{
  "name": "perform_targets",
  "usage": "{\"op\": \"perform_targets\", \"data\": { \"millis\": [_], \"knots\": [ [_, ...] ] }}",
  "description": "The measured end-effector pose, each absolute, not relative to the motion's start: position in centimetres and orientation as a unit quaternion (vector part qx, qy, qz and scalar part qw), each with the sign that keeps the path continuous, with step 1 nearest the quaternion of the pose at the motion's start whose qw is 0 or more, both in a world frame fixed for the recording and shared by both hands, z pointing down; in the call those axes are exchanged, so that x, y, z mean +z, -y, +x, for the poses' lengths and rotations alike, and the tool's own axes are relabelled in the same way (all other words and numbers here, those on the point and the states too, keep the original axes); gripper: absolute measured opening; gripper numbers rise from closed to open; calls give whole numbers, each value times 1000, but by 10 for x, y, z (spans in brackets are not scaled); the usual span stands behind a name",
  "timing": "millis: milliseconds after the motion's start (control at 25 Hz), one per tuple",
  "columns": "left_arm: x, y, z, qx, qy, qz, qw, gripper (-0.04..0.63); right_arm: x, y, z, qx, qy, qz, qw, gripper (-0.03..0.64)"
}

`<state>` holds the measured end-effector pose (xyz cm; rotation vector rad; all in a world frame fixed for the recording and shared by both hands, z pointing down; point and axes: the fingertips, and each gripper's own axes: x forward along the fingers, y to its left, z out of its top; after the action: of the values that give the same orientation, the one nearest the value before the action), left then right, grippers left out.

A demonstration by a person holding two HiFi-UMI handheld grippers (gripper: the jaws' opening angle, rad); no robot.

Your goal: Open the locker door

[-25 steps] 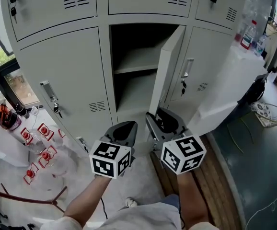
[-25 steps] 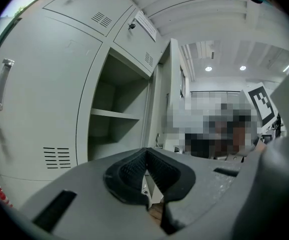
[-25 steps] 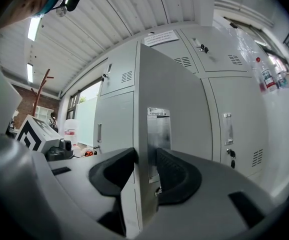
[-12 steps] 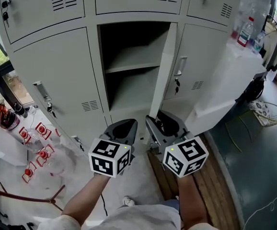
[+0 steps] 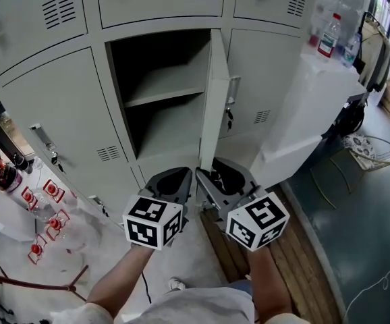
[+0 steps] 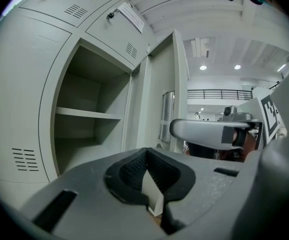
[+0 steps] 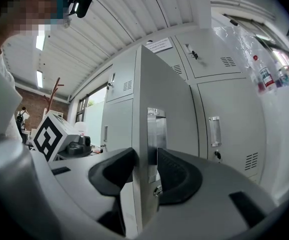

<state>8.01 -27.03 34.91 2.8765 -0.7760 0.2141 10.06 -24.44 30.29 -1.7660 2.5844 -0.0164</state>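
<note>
Nothing here can be read. Above the left claw (image 6: 144, 154), a white paper label (image 6: 131, 17) sticks on an upper locker door (image 6: 112, 36), its print too small to make out. Far to that claw's right, a bottle (image 5: 326, 36) on the bench (image 5: 316, 93) wears a red label, likewise illegible. The cube (image 5: 153, 223) on that claw shows only black-and-white squares.

Right gripper (image 7: 145, 171) straddled the free edge of the open locker door (image 7: 167, 89). Jaws were opening, one pad on each side, close against it. Metal handle (image 7: 153, 134) sat at that edge, between the pads. Closed lockers (image 7: 229, 119) stood behind at right. Bottle (image 7: 266, 77) far right, blurry.
</note>
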Motion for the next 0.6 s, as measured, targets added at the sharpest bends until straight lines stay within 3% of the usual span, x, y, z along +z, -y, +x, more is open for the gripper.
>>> {"op": "perform_targets", "data": {
  "millis": [600],
  "knots": [
    [344,252,138,66,226,969,78,6,303,221,149,0,-815,-579,-3,133]
  ]
}}
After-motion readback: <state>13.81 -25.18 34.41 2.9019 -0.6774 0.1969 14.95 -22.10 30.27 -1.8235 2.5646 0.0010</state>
